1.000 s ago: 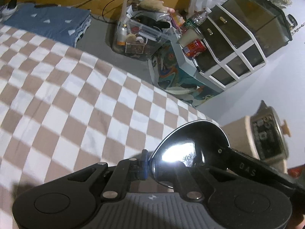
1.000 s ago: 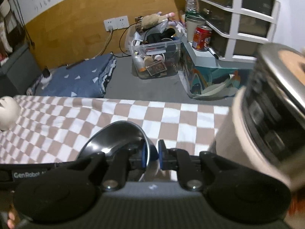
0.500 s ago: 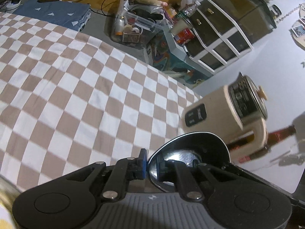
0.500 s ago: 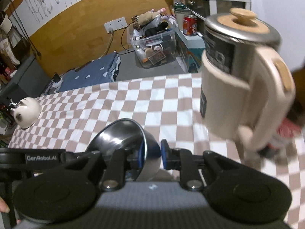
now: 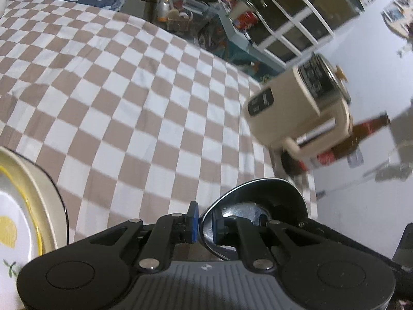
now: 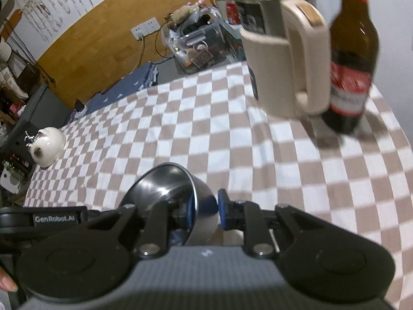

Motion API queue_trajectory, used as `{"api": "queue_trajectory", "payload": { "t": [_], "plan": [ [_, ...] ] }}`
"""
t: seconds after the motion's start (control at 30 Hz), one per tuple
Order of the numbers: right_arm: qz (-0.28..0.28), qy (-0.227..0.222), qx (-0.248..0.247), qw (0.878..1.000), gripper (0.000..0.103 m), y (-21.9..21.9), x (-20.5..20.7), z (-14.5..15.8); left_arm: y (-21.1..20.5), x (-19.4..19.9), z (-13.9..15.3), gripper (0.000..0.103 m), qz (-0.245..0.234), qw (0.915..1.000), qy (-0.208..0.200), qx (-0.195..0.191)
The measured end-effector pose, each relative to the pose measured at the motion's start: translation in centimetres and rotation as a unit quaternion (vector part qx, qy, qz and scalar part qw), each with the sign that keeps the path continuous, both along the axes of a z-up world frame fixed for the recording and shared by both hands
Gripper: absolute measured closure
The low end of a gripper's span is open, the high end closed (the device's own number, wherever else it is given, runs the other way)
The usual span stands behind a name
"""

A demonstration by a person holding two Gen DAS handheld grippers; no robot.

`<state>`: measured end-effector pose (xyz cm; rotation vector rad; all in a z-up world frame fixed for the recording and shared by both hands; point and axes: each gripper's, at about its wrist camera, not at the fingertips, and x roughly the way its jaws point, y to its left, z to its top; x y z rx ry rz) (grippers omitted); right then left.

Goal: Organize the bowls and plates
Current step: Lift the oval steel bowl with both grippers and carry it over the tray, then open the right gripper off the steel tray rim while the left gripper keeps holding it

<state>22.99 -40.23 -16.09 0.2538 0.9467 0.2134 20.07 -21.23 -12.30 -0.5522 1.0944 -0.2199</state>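
Note:
A shiny steel bowl (image 5: 268,193) hangs tilted above the checked tablecloth (image 5: 134,98), held from two sides. My left gripper (image 5: 204,222) is shut on its near rim, one blue pad outside and one inside. In the right wrist view the same bowl (image 6: 160,186) has its wall pinched by my right gripper (image 6: 205,211), and the left gripper's black body shows at the lower left. At the lower left of the left wrist view lies a white plate with a yellow lemon print (image 5: 10,219) inside a cream dish with a dark rim (image 5: 44,180).
A beige electric kettle (image 6: 281,59) and a brown beer bottle with a red label (image 6: 351,64) stand at the table's far right. A white ceramic ornament (image 6: 47,146) sits at the far left edge. Beyond the table are storage boxes and drawers.
Both grippers have carried the bowl back across the table, away from its far edge. The kettle and the bottle now show in full, and the plate stack has come into view at the left.

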Motion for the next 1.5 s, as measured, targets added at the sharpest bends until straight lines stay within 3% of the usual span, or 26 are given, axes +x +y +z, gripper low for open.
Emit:
{"api": "queue_trajectory", "payload": {
  "t": [0.2,0.7,1.1,1.5],
  "plan": [
    [-0.013,0.026,0.016,0.999,0.081,-1.4,-2.9,-1.2,-1.2,-2.2,-0.5,0.092,-0.046,0.9988,0.003,0.016],
    [-0.039,0.061,0.031,0.997,0.083,-3.4,-6.2,-3.0,-3.5,-5.1,-2.1,0.093,-0.099,0.9937,0.043,0.029],
    [-0.035,0.076,0.015,0.996,0.085,-3.5,-7.2,-3.4,-5.0,-6.2,-3.2,0.093,-0.119,0.99,0.072,0.024],
    [-0.033,0.084,0.016,0.996,0.085,-3.6,-5.7,-4.7,-4.8,-6.2,-3.6,0.092,-0.103,0.9912,0.08,0.018]
  ]
}}
